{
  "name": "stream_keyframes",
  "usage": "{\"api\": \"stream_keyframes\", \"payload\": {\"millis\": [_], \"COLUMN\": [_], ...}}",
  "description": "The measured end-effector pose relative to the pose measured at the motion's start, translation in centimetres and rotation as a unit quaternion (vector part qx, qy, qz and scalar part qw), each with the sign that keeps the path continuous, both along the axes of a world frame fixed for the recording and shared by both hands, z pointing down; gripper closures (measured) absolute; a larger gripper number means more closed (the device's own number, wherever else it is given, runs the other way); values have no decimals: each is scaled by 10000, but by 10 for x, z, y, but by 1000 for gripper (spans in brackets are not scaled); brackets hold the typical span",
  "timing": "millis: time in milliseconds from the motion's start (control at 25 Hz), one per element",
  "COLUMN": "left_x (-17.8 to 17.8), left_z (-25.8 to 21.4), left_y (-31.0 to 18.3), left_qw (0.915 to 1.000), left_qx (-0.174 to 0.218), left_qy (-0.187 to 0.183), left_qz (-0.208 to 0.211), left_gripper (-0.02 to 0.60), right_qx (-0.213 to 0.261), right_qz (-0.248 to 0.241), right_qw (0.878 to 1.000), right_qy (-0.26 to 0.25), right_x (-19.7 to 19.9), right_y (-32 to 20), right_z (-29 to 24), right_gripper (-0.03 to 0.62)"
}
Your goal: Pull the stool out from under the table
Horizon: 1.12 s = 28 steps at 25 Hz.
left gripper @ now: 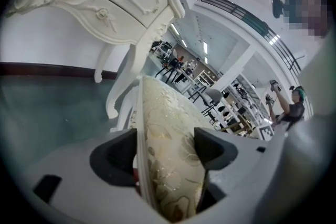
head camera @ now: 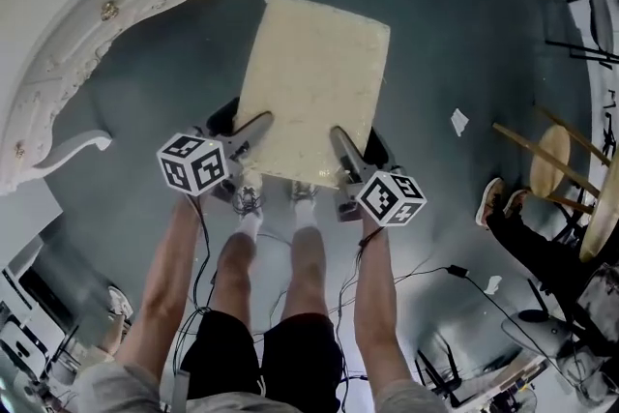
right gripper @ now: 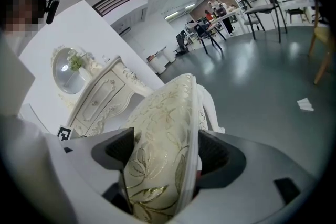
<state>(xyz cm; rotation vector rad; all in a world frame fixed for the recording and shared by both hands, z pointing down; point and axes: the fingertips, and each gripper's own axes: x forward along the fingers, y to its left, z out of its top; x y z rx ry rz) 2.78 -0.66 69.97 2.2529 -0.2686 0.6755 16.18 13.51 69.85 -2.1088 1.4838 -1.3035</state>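
Observation:
The stool [head camera: 309, 92] has a cream, gold-patterned cushion and white carved legs. It stands on the grey floor just off the corner leg of the white ornate table [head camera: 97, 14]. My left gripper [head camera: 256, 123] is shut on the near left edge of the seat. My right gripper [head camera: 340, 138] is shut on the near right edge. In the left gripper view the cushion [left gripper: 168, 113] fills the gap between the jaws of the gripper [left gripper: 165, 149], with the table [left gripper: 79, 2] above. The right gripper view shows the same clamp [right gripper: 160, 152] on the cushion [right gripper: 168, 113], the table [right gripper: 105, 94] behind.
The holder's bare legs [head camera: 280, 256] stand right behind the stool. Cables [head camera: 455, 271] trail over the floor at the right. A wooden chair [head camera: 561, 160], a seated person's shoes [head camera: 488, 198] and a paper scrap [head camera: 458, 121] lie to the right.

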Motion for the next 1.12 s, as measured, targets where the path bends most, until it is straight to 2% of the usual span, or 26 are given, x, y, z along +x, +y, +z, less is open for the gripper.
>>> {"api": "stream_keyframes", "payload": {"millis": [480, 760, 1120], "left_x": [123, 193, 258], "left_z": [15, 28, 59], "left_y": [35, 51, 71], "left_qw": [9964, 9927, 9881], "left_qx": [-19, -4, 65], "left_qy": [-24, 11, 11], "left_qz": [844, 1207, 1540], "left_gripper": [242, 242, 242], "right_qx": [-57, -76, -93], "right_qz": [927, 1262, 1631], "right_qw": [9956, 9920, 9865], "right_qy": [-72, 8, 67], "right_x": [94, 153, 206], "right_y": [58, 80, 106], "right_z": [16, 27, 58], "right_gripper": [210, 210, 210]}}
